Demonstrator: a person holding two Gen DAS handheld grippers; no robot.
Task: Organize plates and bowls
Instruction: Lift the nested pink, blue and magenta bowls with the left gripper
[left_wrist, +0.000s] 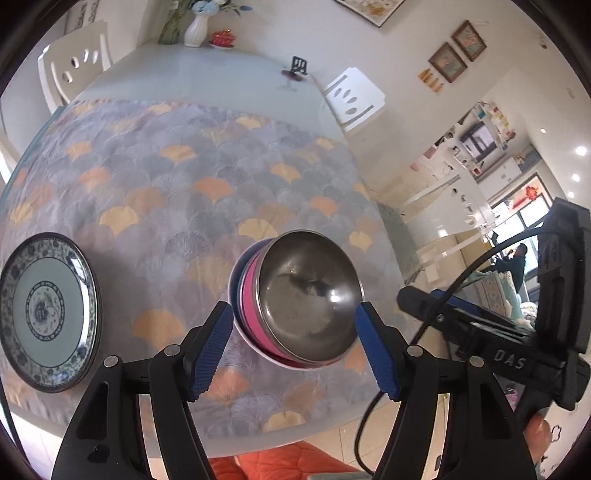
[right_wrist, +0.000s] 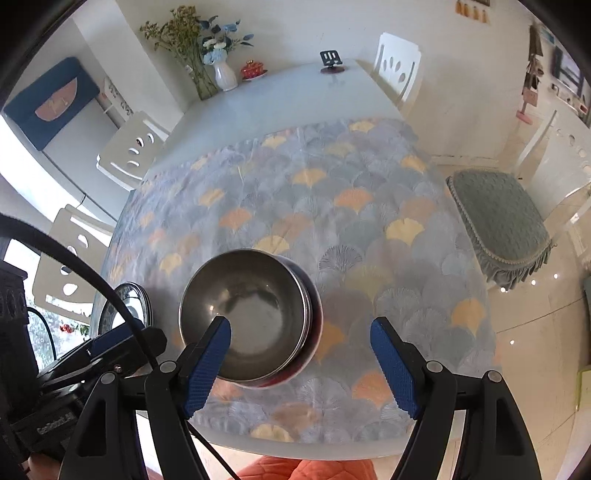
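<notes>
Left wrist view, left to right. A patterned plate (left_wrist: 48, 314) lies flat at the left edge of the table (left_wrist: 207, 70), on the leaf-print tablecloth (left_wrist: 177, 177) that covers the table's near half. Well apart from it, toward the near right corner of the cloth, stands a stack of bowls (left_wrist: 295, 299): a steel bowl (left_wrist: 310, 291) nested on top, a pink bowl wall (left_wrist: 253, 295) showing below its rim, and a pale rim under that. The left gripper (left_wrist: 293, 345) hangs above the stack with its jaws apart; the blue pads (left_wrist: 210, 350) flank the stack without pressing on it, so the tool is released and grasps nothing. At the right edge of this view the black body of the other tool appears, with a fingertip (left_wrist: 535, 432) of the person's hand beneath it.

Right wrist view, left to right. The plate (right_wrist: 125, 299) shows only partly behind a black cable (right_wrist: 92, 273) at the table's left edge. The bowl stack (right_wrist: 251, 317) sits near the table's near edge, left of centre. The right gripper (right_wrist: 301, 363) is likewise released: its left pad overlaps the steel bowl's rim in the picture, its right pad stands over bare cloth, and nothing is clamped between them. A cushioned chair (right_wrist: 498, 225) stands beside the table's right edge. At the far edge stand a white vase (right_wrist: 225, 75) of flowers and a small red dish (right_wrist: 253, 70).
</notes>
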